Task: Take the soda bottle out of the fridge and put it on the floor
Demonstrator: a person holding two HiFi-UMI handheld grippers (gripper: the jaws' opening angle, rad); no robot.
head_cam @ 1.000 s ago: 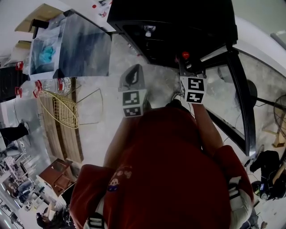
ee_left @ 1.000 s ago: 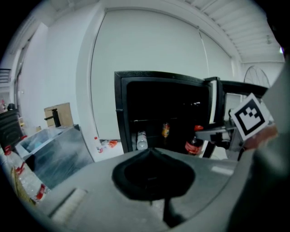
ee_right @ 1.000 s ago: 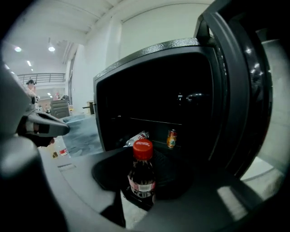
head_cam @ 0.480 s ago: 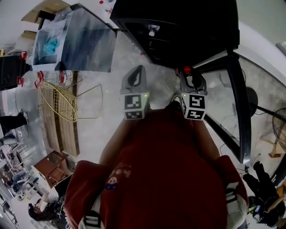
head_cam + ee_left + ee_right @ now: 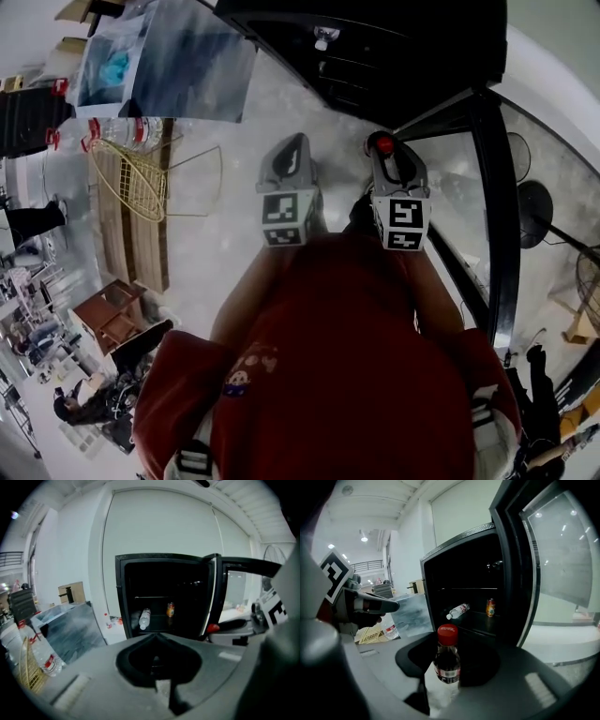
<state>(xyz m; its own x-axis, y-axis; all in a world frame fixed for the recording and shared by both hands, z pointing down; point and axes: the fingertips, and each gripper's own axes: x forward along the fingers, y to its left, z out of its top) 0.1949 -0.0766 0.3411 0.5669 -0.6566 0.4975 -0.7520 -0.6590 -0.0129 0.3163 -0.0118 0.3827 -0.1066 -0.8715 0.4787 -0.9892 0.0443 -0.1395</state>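
Note:
The soda bottle (image 5: 447,660), dark cola with a red cap (image 5: 382,143), stands upright between the jaws of my right gripper (image 5: 451,644), which is shut on it. It hangs over the pale floor (image 5: 234,234), just outside the black fridge (image 5: 375,47), whose glass door (image 5: 492,187) stands open. My left gripper (image 5: 289,161) is beside it on the left, shut and empty, and points at the fridge (image 5: 164,592). The left gripper's tips (image 5: 157,635) meet with nothing between them.
On a fridge shelf lie a clear water bottle (image 5: 458,611) and an orange can (image 5: 490,607). Left of the fridge stand a grey box (image 5: 178,61), a yellow wire basket (image 5: 131,178), water bottles (image 5: 44,656) and wooden boards (image 5: 122,234). A fan (image 5: 536,202) stands behind the door.
Both grippers have drawn back from the fridge. The red-capped bottle has come away from the fridge opening with the right gripper and now hangs over the floor.

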